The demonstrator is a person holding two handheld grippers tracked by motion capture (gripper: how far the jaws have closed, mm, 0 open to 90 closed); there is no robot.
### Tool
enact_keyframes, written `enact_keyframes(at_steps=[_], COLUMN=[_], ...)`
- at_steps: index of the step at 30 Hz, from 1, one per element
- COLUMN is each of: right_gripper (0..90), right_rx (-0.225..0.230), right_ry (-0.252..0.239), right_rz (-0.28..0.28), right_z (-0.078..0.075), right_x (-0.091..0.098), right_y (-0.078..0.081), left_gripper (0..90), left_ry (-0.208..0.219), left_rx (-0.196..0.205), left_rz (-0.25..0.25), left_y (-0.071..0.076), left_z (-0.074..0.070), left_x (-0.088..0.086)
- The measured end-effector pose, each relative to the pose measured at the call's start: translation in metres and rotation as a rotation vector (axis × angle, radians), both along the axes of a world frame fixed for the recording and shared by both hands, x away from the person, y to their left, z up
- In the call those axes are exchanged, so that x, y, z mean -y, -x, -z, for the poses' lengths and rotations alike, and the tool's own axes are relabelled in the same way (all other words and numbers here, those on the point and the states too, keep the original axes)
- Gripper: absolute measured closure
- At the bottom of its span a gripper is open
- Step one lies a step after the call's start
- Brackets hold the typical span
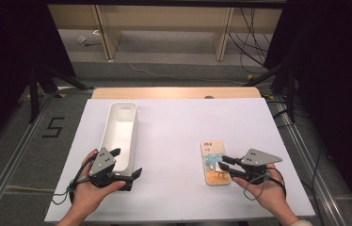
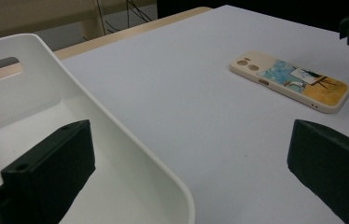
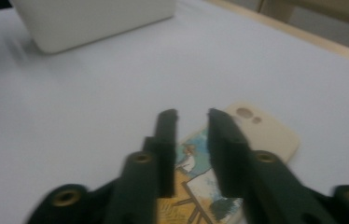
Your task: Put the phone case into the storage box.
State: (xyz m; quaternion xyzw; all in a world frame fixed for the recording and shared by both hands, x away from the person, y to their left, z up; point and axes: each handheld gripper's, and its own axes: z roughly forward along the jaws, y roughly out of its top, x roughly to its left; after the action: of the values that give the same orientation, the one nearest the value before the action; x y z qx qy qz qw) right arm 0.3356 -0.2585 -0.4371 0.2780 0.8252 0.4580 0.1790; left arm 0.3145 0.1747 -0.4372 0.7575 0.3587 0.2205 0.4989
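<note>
Centrally, a phone case (image 1: 214,163) lies flat on the white bench (image 1: 174,136), printed side up: cream end with two camera holes pointing away from the person, blue and orange picture toward the near end. It sits on the right half of the bench, well apart from the white bin.

Right hand-held gripper (image 1: 222,165): over the near part of the case, pointing left across it. In the right gripper view its jaws stand narrow, a slim gap between the tips, with the case's picture showing through the gap below. Nothing clamped; whether the tips touch the case I cannot tell. The right hand (image 1: 266,190) comes in from the bench's near edge.

Left hand-held gripper (image 1: 126,163): jaws wide apart, holding nothing. In the left gripper view one jaw hangs over the inside of the bin, the other over bare bench, so the jaws straddle the bin's near right wall. The left hand (image 1: 92,188) is at the near left.

White bin (image 1: 120,132): long, narrow, rounded corners, a handle slot in the far end wall, set lengthwise on the left half of the bench.
</note>
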Motion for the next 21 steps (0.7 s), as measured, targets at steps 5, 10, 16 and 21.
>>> enact_keyframes(at_steps=[5,10,16,21], right_gripper=[90.0,90.0,90.0,90.0], right_rx=[-0.058,-0.113,-0.174,-0.219], right_ry=[0.066,0.133,0.209,0.252], right_rz=[-0.039,-0.048,-0.028,-0.025], right_z=[0.004,0.013,0.026,0.033], right_x=[-0.021,-0.042,-0.062,-0.073], right_y=[-0.005,-0.010,-0.017,-0.023], left_gripper=[0.5,0.7,0.7,0.7], left_ry=[0.000,-0.007,-0.008,-0.007], left_rx=[-0.003,-0.004,-0.009,-0.010], left_rz=[-0.001,-0.001,0.002,0.006], left_y=[-0.001,0.000,-0.001,-0.001], left_z=[0.001,0.001,0.001,0.001], left_x=[0.001,0.001,0.001,0.002])
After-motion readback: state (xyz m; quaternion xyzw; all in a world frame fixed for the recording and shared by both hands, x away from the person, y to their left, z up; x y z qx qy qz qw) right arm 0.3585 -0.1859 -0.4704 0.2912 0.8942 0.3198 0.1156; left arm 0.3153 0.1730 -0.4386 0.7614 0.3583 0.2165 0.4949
